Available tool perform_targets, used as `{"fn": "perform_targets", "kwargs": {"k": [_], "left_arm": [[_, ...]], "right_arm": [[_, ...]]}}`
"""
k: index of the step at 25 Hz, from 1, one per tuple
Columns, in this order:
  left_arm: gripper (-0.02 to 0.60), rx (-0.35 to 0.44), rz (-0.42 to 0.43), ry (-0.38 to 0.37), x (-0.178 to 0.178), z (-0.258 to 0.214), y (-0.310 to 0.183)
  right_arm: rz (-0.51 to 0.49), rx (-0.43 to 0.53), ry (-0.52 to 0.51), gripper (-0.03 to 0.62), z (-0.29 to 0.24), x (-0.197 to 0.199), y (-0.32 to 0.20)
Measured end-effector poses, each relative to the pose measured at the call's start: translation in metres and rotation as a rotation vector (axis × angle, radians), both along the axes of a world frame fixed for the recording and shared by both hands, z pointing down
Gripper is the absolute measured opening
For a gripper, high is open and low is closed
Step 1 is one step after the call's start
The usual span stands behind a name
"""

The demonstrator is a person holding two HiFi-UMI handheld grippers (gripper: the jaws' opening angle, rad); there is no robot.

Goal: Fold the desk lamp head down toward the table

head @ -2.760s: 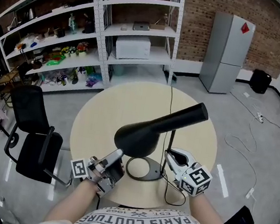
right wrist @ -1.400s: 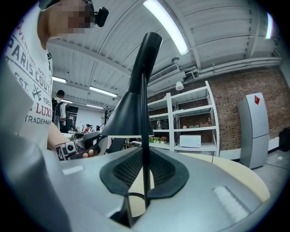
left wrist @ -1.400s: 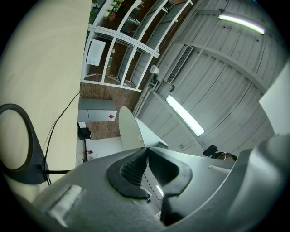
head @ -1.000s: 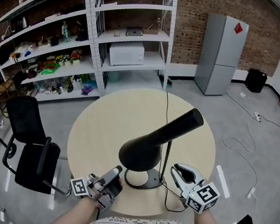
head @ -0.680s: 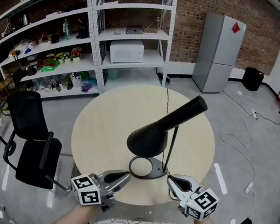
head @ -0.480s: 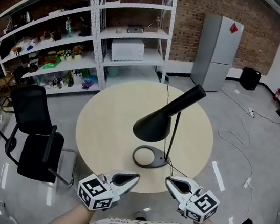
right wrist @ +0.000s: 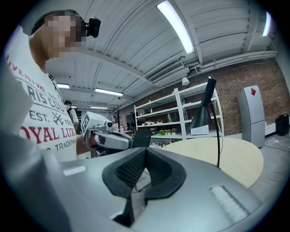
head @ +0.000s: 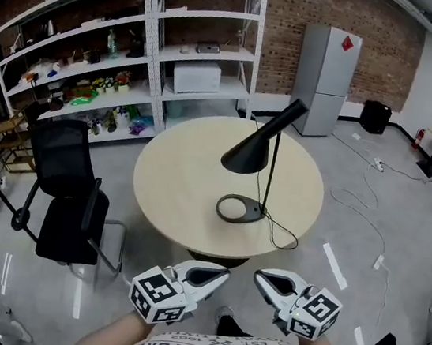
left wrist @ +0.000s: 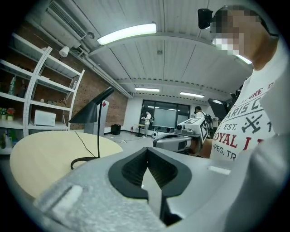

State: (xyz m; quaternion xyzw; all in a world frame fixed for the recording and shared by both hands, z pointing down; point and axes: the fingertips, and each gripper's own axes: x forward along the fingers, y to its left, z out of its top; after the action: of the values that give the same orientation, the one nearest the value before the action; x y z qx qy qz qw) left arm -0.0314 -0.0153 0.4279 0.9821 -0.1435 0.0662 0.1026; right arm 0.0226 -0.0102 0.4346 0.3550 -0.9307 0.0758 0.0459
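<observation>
The black desk lamp (head: pixel 248 155) stands on the round beige table (head: pixel 173 194). Its cone shade slants down to the left from the top of a thin upright stem (head: pixel 272 172), above its ring base (head: pixel 239 209). Both grippers are well back from the table, close to the person's chest, with their tips pointing toward each other. My left gripper (head: pixel 222 273) is shut and holds nothing. My right gripper (head: pixel 259 277) is also shut and holds nothing. The lamp (left wrist: pixel 90 114) shows far off in the left gripper view, and the lamp (right wrist: pixel 203 114) is equally distant in the right gripper view.
The lamp's black cord (head: pixel 281 234) loops over the table's near edge. A black office chair (head: pixel 69 195) stands left of the table. White shelving (head: pixel 138 45) and a grey fridge (head: pixel 323 77) line the brick wall behind. Cables lie on the floor at the right.
Both grippers have drawn back from beside the lamp base to the person's chest, and their jaws have closed. The view has backed away from the table. The shade now points further down.
</observation>
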Motion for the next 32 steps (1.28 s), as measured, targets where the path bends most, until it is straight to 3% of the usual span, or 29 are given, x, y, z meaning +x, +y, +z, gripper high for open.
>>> {"fn": "perform_targets", "kwargs": {"k": [10, 32], "left_arm": [[0.000, 0.034, 0.050, 0.027, -0.008, -0.011, 0.052], [0.000, 0.019, 0.040, 0.050, -0.013, -0.019, 0.059]], "right_arm": [[0.004, 0.011, 0.030, 0.000, -0.009, -0.020, 0.039], [0.001, 0.026, 0.025, 0.000, -0.018, -0.030, 0.054]]}}
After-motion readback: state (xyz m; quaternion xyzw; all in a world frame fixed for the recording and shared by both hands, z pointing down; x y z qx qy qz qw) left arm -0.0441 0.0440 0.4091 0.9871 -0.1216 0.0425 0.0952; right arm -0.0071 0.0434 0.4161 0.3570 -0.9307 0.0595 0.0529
